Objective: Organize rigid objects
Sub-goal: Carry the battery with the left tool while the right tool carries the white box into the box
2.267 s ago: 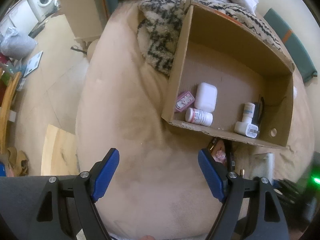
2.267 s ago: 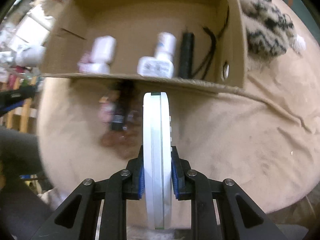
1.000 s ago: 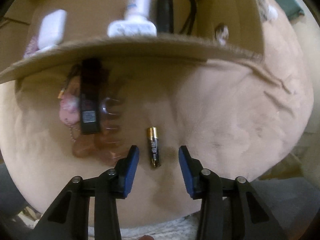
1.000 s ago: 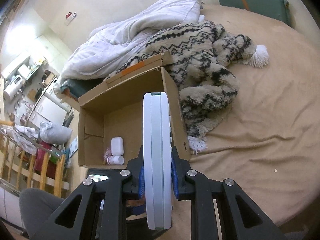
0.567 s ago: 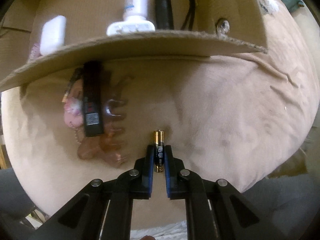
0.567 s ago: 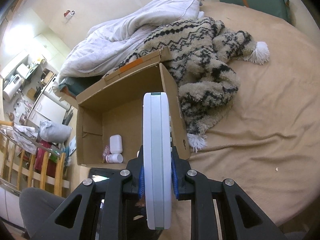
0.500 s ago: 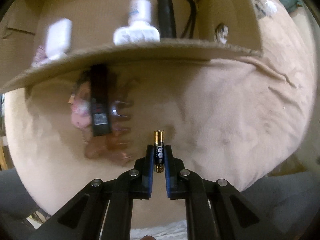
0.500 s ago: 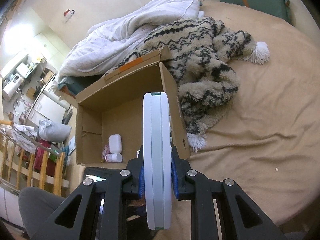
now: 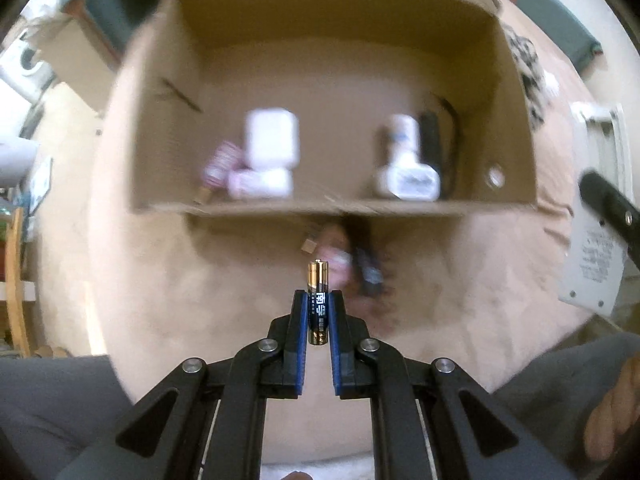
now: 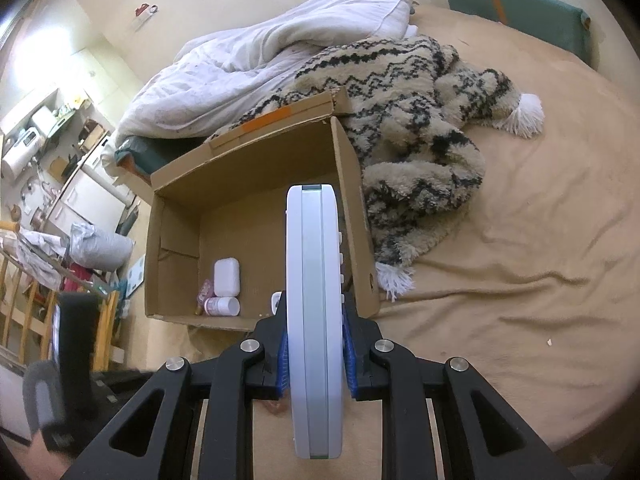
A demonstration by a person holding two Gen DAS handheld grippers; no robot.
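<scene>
My left gripper [image 9: 318, 312] is shut on a black and gold battery [image 9: 317, 300], held above the tan bedsheet in front of the open cardboard box [image 9: 516, 112]. The box holds a white case [image 9: 273, 140], a pill bottle [image 9: 260, 184], a white charger [image 9: 408, 180] and a black cylinder [image 9: 432, 148]. My right gripper [image 10: 314, 344] is shut on a flat white device [image 10: 314, 300], held edge-on above the box [image 10: 352, 200]. That device also shows at the right of the left wrist view [image 9: 596, 240].
A black tag and pink trinkets [image 9: 360, 268] lie on the sheet just before the box. A patterned knit blanket [image 10: 420, 120] lies right of the box, a white duvet [image 10: 260, 60] behind it. The bed edge drops to the floor at left.
My left gripper closed on the battery and lifted it off the sheet, rising so the box interior came into view. The right gripper stayed above the box with the white device.
</scene>
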